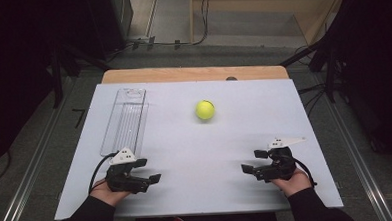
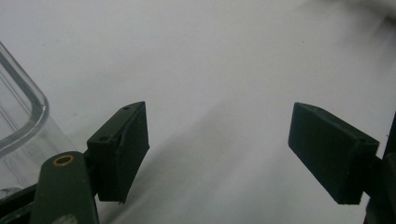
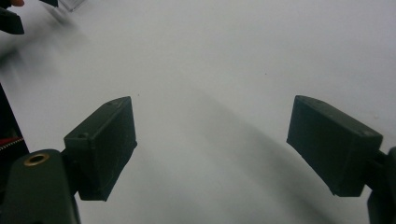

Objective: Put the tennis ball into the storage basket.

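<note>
Hands (image 1: 107, 192) low — hand-held grippers (image 1: 152, 171) facing inward.

Yellow-green tennis ball (image 1: 205, 110): intact, at rest on the white worktop (image 1: 245, 133), centre-rear. Clear plastic tray (image 1: 126, 121): long, rectangular, empty, lying flat along the left side, well apart from the ball.

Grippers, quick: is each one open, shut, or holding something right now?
Left gripper: open, nothing between its jaws, beside the clear plastic tray.
Right gripper: open, nothing between its jaws, short of the tennis ball.
</note>
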`<state>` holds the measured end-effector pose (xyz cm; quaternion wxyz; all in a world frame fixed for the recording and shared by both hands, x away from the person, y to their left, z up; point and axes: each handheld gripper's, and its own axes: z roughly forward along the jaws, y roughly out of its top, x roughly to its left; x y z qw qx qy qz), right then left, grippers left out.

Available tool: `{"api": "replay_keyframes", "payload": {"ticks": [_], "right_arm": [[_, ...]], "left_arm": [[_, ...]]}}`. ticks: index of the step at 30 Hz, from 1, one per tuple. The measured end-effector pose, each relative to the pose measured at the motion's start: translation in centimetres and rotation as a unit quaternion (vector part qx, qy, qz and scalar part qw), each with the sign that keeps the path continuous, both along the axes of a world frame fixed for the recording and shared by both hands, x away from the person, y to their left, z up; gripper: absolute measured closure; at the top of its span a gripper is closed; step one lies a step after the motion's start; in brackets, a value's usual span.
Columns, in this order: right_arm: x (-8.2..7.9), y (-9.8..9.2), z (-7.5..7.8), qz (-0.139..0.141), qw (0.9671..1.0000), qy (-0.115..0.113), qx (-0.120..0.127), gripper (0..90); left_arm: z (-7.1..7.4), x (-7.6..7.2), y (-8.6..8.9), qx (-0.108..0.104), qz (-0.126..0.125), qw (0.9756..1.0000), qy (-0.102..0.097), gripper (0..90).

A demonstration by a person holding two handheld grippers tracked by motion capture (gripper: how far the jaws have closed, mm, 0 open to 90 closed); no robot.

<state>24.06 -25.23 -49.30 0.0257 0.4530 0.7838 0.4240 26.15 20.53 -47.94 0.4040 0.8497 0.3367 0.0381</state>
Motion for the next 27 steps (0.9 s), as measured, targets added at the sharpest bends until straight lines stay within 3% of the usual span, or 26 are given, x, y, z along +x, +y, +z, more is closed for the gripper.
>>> {"api": "replay_keyframes", "payload": {"ticks": [3, 18, 24, 27], "right_arm": [[0.2, 0.1, 0.2, -0.005, 1.0000, -0.005, 0.004, 17.1], [1.8, 0.6, 0.3, -0.018, 0.9996, -0.006, 0.022, 17.1], [2.4, 0.7, 0.6, -0.022, 0.9995, -0.006, 0.022, 17.1], [2.9, 0.9, 0.9, -0.016, 0.9998, -0.012, 0.009, 17.1]], "left_arm": [[0.0, 0.0, 0.0, 0.000, 0.001, 1.0000, 0.001, 21.2], [0.0, 0.0, 0.0, 0.001, 0.001, 1.0000, 0.002, 21.2], [0.0, 0.0, 0.0, 0.001, 0.001, 1.0000, 0.001, 21.1], [0.0, 0.0, 0.0, 0.001, 0.000, 1.0000, 0.001, 21.1]]}}
